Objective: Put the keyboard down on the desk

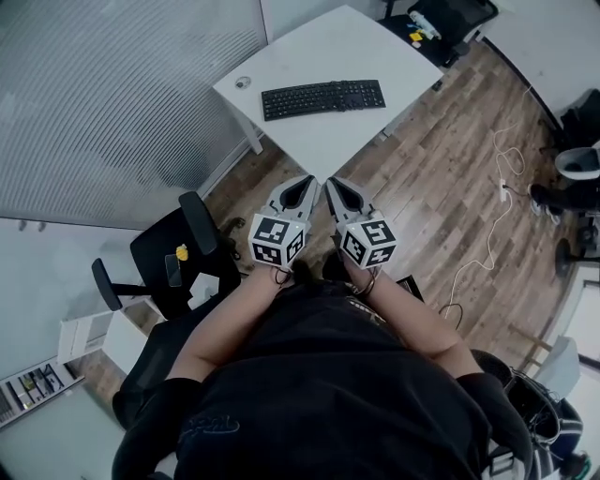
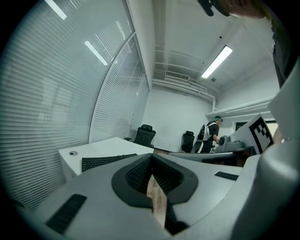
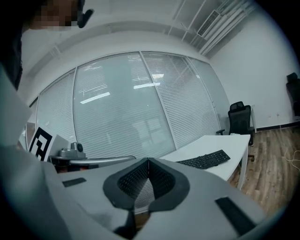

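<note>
A black keyboard (image 1: 323, 97) lies flat on the white desk (image 1: 309, 52), well ahead of both grippers. My left gripper (image 1: 310, 177) and right gripper (image 1: 329, 180) are side by side close to my body, over the wooden floor short of the desk's near edge. Both point toward the desk, with the jaws together and nothing between them. In the left gripper view the gripper (image 2: 151, 155) is shut, and the keyboard (image 2: 106, 161) lies on the desk (image 2: 96, 147) beyond. The right gripper view shows that gripper (image 3: 148, 160) shut, with the keyboard (image 3: 205, 160) off to its right.
A black office chair (image 1: 178, 258) with a small yellow thing on it stands at my left. Another chair (image 1: 448, 21) stands behind the desk. White cables (image 1: 495, 202) trail across the wooden floor at right. A glass wall with blinds (image 1: 112, 103) runs along the left. A person (image 2: 209, 136) stands far off.
</note>
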`<action>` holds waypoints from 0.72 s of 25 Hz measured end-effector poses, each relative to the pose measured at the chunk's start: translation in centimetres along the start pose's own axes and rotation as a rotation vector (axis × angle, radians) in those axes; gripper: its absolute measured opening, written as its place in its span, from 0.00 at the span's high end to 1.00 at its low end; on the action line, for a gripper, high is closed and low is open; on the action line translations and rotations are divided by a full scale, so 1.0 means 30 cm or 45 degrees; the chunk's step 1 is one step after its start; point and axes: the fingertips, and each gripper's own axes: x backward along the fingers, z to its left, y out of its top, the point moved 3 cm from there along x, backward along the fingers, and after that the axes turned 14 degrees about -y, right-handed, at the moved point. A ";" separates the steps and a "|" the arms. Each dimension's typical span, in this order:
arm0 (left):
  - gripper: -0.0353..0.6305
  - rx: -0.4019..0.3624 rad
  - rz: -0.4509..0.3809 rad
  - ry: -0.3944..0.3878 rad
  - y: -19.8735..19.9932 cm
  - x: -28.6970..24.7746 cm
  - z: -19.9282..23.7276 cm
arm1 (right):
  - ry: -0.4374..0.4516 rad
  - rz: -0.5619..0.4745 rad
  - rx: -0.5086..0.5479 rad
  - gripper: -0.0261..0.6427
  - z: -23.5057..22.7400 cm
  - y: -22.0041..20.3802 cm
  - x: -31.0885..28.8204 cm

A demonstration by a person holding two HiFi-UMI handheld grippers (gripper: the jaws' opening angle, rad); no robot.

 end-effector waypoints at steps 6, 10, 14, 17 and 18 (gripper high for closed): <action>0.92 -0.040 0.006 -0.058 -0.013 -0.008 -0.100 | -0.033 -0.038 0.038 0.93 -0.018 0.003 0.093; 0.92 -0.023 0.010 -0.055 -0.024 -0.026 -0.144 | -0.032 -0.027 0.012 0.93 -0.055 -0.006 0.133; 0.92 -0.026 -0.026 0.001 -0.008 -0.034 -0.204 | 0.020 -0.033 0.051 0.93 -0.093 0.014 0.184; 0.92 -0.033 -0.043 0.028 -0.024 -0.034 -0.291 | 0.057 -0.042 0.087 0.93 -0.114 0.021 0.241; 0.92 -0.034 -0.048 0.032 -0.030 -0.037 -0.313 | 0.069 -0.051 0.102 0.93 -0.117 0.024 0.259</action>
